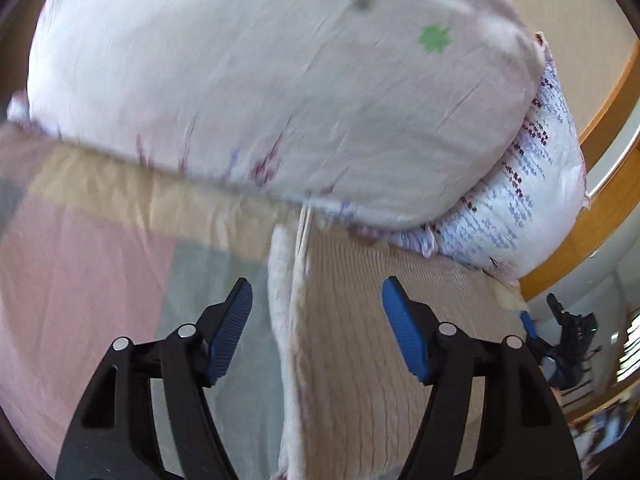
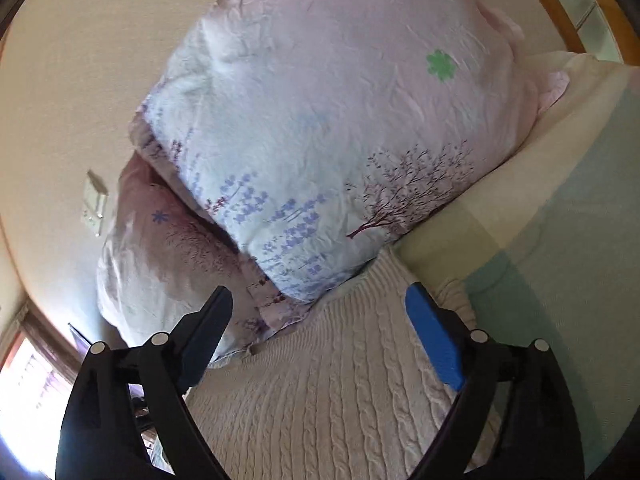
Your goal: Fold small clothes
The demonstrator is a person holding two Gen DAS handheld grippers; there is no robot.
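Cream cable-knit sweater [image 2: 320, 392] lies on the bedsheet [image 2: 560, 260] against 2 stacked floral pillows [image 2: 320, 120]. Both the left gripper [image 1: 316, 332] and right gripper [image 2: 320, 344] are spread and hold nothing. Only the blurred left view shows what seems a folded edge [image 1: 288, 300].
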